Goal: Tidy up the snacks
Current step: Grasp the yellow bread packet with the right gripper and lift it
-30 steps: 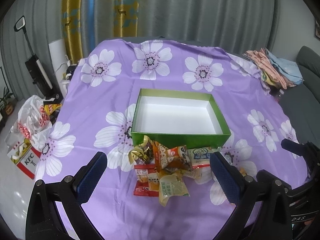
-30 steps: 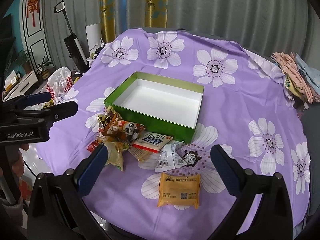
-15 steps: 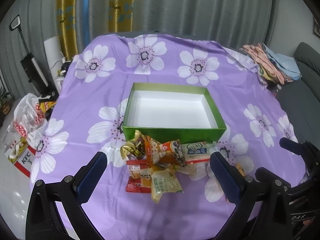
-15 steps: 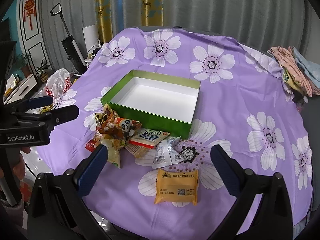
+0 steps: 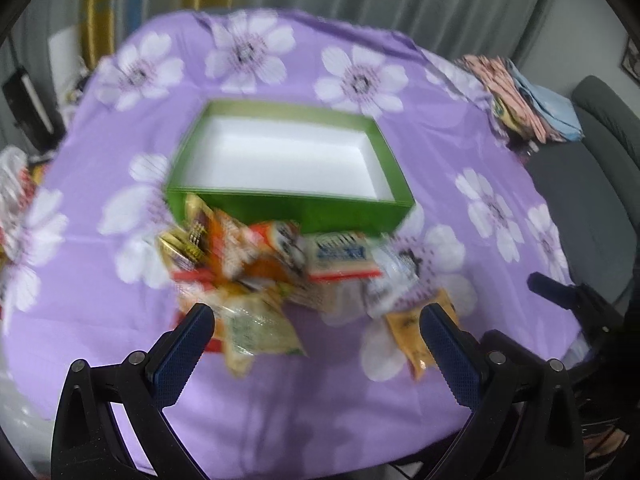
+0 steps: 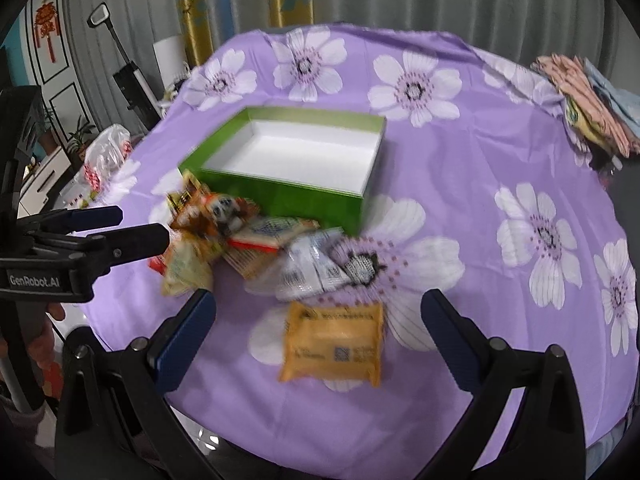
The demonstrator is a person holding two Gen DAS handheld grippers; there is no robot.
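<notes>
A green box (image 5: 288,208) with a white, empty inside stands mid-table on the purple flowered cloth (image 5: 100,288). A heap of snack packets (image 5: 256,256) lies against its near wall. My left gripper (image 5: 316,314) hovers open just in front of that heap, its left finger near a pale green packet (image 5: 260,328). In the right wrist view the box (image 6: 280,196) and heap (image 6: 224,220) sit left of centre. An orange packet (image 6: 334,344) lies alone between the fingers of my open right gripper (image 6: 319,298). The left gripper (image 6: 142,226) shows at the left, empty.
Folded clothes (image 6: 588,92) are stacked at the table's far right edge. A grey sofa (image 5: 600,160) stands to the right. On the floor at left are a plastic bag (image 6: 104,152) and an upright vacuum (image 6: 128,80). The table's near edge lies just under both grippers.
Both grippers have moved forward and down toward the snacks, which now look larger; both views are motion-blurred. Both stay open and nothing has been picked up.
</notes>
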